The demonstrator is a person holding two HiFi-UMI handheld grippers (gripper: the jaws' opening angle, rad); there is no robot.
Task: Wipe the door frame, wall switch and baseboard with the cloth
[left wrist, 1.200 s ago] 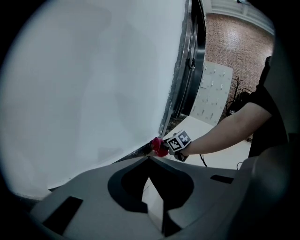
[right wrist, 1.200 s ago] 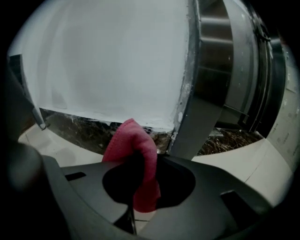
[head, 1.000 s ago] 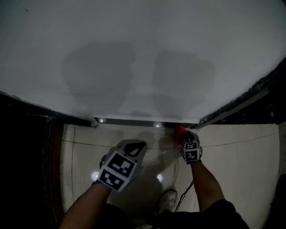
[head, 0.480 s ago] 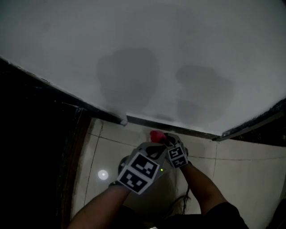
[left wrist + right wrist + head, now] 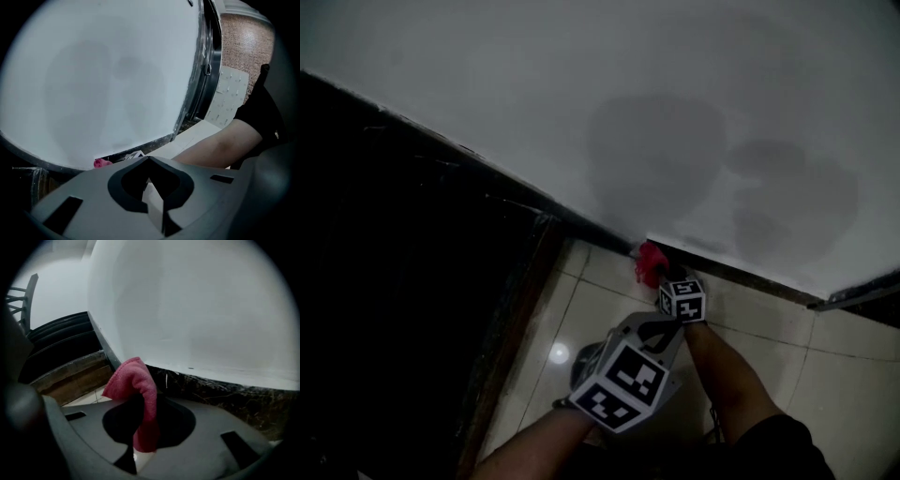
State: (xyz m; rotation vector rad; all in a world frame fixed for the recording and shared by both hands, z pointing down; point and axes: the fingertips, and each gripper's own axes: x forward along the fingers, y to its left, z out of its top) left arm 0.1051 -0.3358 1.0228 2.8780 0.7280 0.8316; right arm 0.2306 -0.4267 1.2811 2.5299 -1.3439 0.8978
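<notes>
A red cloth [image 5: 650,262] is pinched in my right gripper [image 5: 662,281], which is shut on it. The cloth presses on the left end of the dark baseboard [image 5: 741,272] under the white wall [image 5: 609,112], close to the dark door frame [image 5: 502,202]. In the right gripper view the cloth [image 5: 136,385] folds up out of the jaws of the right gripper [image 5: 140,446], in front of the marbled baseboard [image 5: 225,394]. My left gripper [image 5: 661,330] hangs just below the right one, shut and holding nothing. The left gripper view shows the left gripper [image 5: 152,197] with the cloth [image 5: 101,163] beyond it.
A dark doorway [image 5: 394,281] fills the left, with a brown threshold strip [image 5: 511,328] beside the glossy tiled floor [image 5: 591,300]. A lamp reflection [image 5: 559,353] shines on the tiles. A metal strip [image 5: 853,295] runs along the wall's foot at the right.
The right gripper has carried the cloth left along the baseboard to its end by the door frame. The left gripper has closed in below it. The head view swung left.
</notes>
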